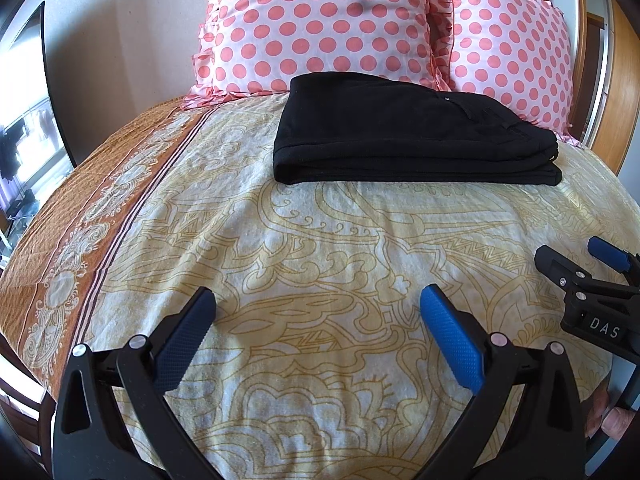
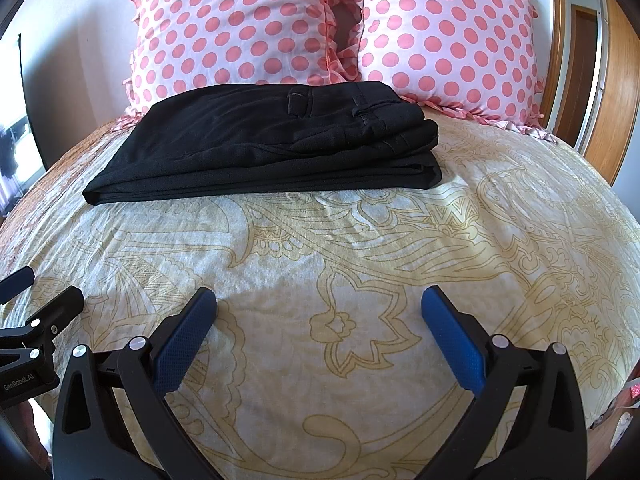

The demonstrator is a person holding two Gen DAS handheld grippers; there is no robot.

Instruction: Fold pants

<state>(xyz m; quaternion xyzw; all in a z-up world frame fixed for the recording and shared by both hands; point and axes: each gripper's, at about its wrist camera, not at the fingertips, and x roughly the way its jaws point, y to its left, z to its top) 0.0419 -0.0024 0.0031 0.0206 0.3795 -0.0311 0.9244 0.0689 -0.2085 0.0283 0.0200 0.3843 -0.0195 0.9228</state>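
Black pants (image 1: 412, 132) lie folded into a flat, layered stack on the bed (image 1: 320, 248), at about 12 o'clock from both grippers and well apart from them. In the right wrist view the pants (image 2: 264, 144) show a belt loop and a pocket flap on the top layer, with the stacked edges facing 3 o'clock and the smooth fold at 9 o'clock. The far edge of the stack touches the frilled hems of two pink polka-dot pillows (image 1: 320, 24), which stand side by side against the wall at 12 o'clock.

A cream bedspread with a yellow paisley print covers the bed (image 2: 360, 260); an orange patterned border (image 1: 80, 240) runs along its edge at 9 o'clock in the left wrist view.

Both grippers hover above bare bedspread on the near side of the pants. The left gripper (image 1: 318, 332) has its blue pads spread wide, holding nothing. The right gripper (image 2: 318, 332) is likewise spread wide and empty. Each shows in the other's view: the right gripper (image 1: 580, 268) at 3 o'clock in the left view, the left gripper (image 2: 40, 296) at 9 o'clock in the right view.
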